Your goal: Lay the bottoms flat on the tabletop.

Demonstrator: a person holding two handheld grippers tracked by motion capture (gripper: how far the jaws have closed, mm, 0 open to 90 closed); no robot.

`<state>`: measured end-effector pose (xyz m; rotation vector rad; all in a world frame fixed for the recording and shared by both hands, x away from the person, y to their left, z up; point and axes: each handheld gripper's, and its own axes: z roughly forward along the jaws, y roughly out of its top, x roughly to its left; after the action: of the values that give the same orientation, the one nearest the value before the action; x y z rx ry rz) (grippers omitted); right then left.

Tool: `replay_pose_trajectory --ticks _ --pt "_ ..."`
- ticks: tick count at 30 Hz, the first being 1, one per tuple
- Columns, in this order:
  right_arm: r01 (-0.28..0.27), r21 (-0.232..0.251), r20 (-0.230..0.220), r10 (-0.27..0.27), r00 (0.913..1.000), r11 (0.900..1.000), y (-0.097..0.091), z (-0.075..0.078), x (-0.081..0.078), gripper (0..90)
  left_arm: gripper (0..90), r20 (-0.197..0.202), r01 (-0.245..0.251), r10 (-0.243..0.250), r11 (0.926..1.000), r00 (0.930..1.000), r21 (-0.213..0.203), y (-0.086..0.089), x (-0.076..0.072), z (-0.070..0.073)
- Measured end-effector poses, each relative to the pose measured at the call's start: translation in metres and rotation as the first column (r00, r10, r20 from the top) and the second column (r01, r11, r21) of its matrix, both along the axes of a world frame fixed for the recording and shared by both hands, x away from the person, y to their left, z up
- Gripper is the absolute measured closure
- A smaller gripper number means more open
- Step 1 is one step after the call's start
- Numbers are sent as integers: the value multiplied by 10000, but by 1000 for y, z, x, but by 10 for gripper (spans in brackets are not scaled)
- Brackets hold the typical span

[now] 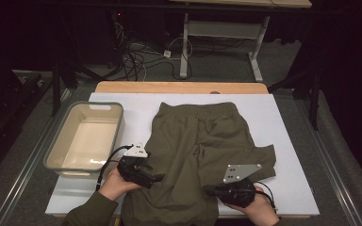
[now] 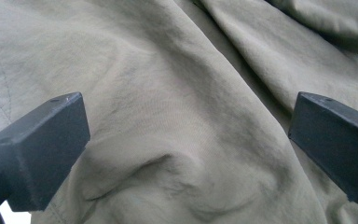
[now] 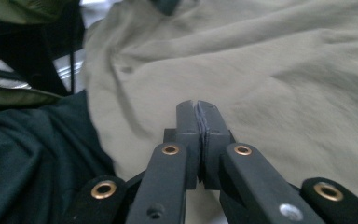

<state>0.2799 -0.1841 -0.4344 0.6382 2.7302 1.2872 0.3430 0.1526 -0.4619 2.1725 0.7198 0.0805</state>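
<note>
Garment: olive-green woven-cloth shorts with an elastic waistband (image 1: 195, 141), spread on the tabletop, waistband on the side away from both sets of jaws, legs toward them.
Garment condition: creased; one leg hem juts out sideways beyond the right gripper, the near edge reaches the tabletop's front edge; no tidy fold shows.
Left gripper: black two-jaw gripper (image 1: 158, 178) held in the person's left hand (image 1: 115, 184); jaws stand wide apart over the cloth, with a raised ridge of fabric lying between them in the left gripper view (image 2: 186, 154); whether the pads touch the fabric I cannot tell, and they do not pinch it.
Right gripper: black two-jaw gripper with a grey three-cornered plate (image 1: 207, 189), in the right hand (image 1: 257, 207); jaws pressed together (image 3: 198, 122); a thin pale layer seems to sit between the pads, probably a pinch of the shorts, though this is not certain.
Surface: white board tabletop (image 1: 287, 141) carrying the garment.
Container: grey-rimmed, cream-lined rectangular plastic bin (image 1: 82, 139), out to the side beyond the left jaws, apart from the shorts, nothing in it.
Progress, as judged: early stage; right grip likely taken, left grip pending; folding or gathering and any transfer to the bin remain.
</note>
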Motion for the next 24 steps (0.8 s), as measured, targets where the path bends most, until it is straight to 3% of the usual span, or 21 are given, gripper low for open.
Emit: replay_pose_trajectory --ticks 6,11,14,15,16,17,20,24 --pt "-531 -758 -321 508 9982 9957 19 -19 0 892 0 -15 53 -53 10000 10000 25 -1 0 0" --pt "-449 -944 -486 405 9980 9945 20 -29 7 879 0 -24 69 -69 10000 10000 17 -1 -1 0" --pt "-344 -868 -447 306 9985 9956 16 -27 8 743 0 -28 71 -71 10000 10000 18 -1 0 0" --pt "-344 -868 -447 306 9985 9956 16 -27 8 743 0 -28 71 -71 10000 10000 18 -1 0 0" --pt "-264 -785 -350 237 9991 9966 13 -26 8 706 0 -22 70 -70 10000 10000 23 -1 0 0" --pt "99 -579 -250 -114 9996 9983 5 -21 10 612 0 -26 77 -77 10000 10000 23 -1 0 0" --pt "623 -582 -42 -627 9980 9964 -7 -15 14 562 0 -18 79 -79 10000 10000 32 -1 -1 0" --pt "1704 -436 209 -1697 9853 9844 -35 -3 26 536 0 -11 53 -53 10000 10000 7 0 -1 0"
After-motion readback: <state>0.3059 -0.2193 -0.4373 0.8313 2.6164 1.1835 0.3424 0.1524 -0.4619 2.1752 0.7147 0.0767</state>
